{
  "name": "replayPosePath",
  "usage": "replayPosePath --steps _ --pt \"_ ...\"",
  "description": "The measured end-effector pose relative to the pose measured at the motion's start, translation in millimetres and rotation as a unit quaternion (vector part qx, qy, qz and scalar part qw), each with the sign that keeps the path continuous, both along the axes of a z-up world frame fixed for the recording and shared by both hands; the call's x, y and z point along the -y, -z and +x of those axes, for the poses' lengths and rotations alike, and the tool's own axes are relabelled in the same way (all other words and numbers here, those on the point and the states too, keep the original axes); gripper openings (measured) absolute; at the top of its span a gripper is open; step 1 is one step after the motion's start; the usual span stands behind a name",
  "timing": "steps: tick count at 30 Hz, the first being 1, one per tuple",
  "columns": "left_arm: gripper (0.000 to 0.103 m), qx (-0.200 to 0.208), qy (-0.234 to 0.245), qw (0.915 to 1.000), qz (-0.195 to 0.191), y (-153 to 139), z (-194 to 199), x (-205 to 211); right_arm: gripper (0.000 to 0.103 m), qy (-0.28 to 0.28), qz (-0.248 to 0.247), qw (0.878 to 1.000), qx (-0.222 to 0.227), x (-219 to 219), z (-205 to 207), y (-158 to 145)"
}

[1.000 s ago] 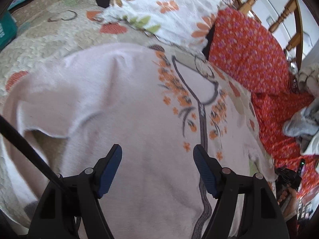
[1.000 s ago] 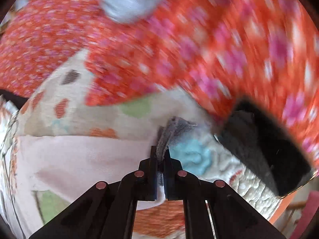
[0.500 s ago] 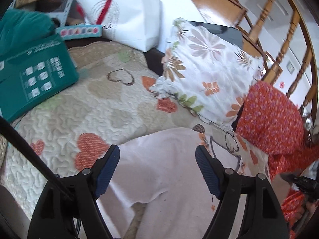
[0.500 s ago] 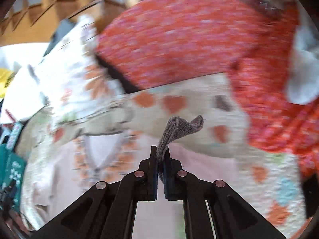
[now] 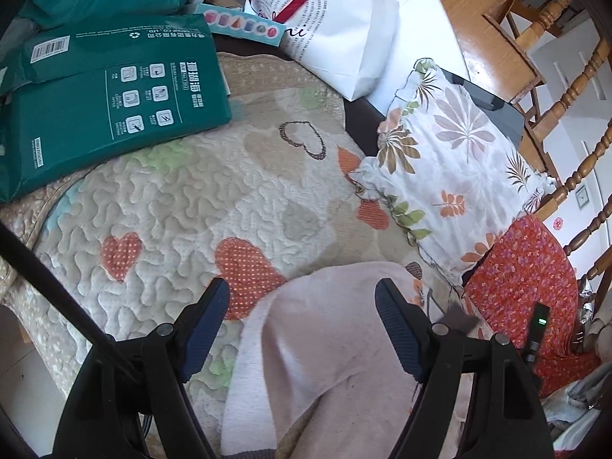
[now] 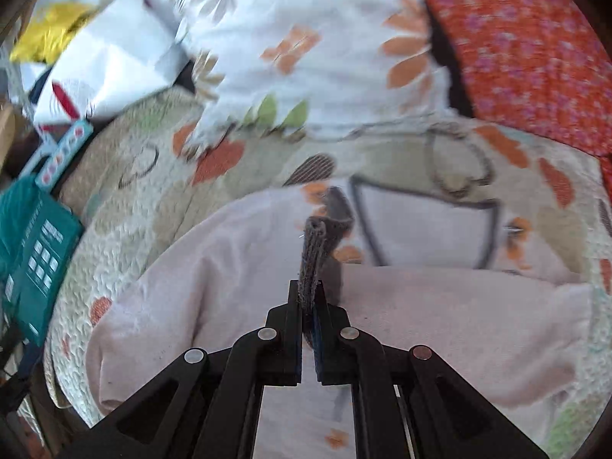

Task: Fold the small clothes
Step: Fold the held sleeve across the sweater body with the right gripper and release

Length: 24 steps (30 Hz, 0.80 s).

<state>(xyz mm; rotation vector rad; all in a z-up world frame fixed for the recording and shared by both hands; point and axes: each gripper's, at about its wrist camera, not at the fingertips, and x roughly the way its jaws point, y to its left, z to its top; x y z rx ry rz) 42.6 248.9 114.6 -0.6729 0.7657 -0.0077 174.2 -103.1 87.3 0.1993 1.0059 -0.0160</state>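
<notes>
- The right gripper [image 6: 308,306] is squeezing a gray cuff [image 6: 319,244], lifting it to fold over the pink shirt [image 6: 440,329].
- The left gripper [image 5: 302,325] is gaping wide, holding nothing, hanging above the shirt.
- The shirt is lying on the quilt [image 5: 172,206].

Your pale pink sweater [image 6: 420,306] lay spread on the quilt, orange flowers up; you held its grey ribbed cuff [image 6: 311,264] pinched above it.

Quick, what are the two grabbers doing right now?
Left gripper: open, holding nothing, over the pink shirt.
Right gripper: closed on a grey cuff.
</notes>
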Motion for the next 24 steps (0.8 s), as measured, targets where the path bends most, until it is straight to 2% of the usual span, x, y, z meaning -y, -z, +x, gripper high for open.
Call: replayPosePath --steps 6,11,14,18,20,24 --pt "0.077 -0.002 -0.02 0.9998 -0.002 -0.3 -0.3 -11.5 0.005 -0.014 -0.007 0.999 -0.044 -31.9 23.5 43.6" --pt "0.077 -0.006 -0.031 0.9995 0.002 0.8 1.7 -16.9 0.009 -0.056 0.01 0.996 -0.074 -47.5 29.2 60.0" --pt "0.077 -0.01 -0.045 0.9989 0.007 1.0 1.1 -24.4 0.01 -0.067 0.017 0.996 -0.058 -53.9 19.5 51.1" --pt "0.077 -0.008 -0.104 0.9943 0.024 -2.4 -7.2 -47.6 0.017 -0.11 0.054 0.992 -0.029 -62.7 -10.8 25.1" --pt "0.077 -0.008 -0.136 0.9902 0.028 -3.3 -13.7 -61.7 0.019 -0.152 0.072 0.986 -0.023 -76.0 -34.4 13.3" --pt "0.077 -0.013 -0.198 0.9801 0.017 -0.4 -28.5 -91.3 0.04 -0.247 0.097 0.964 -0.026 -115.1 -86.8 9.2"
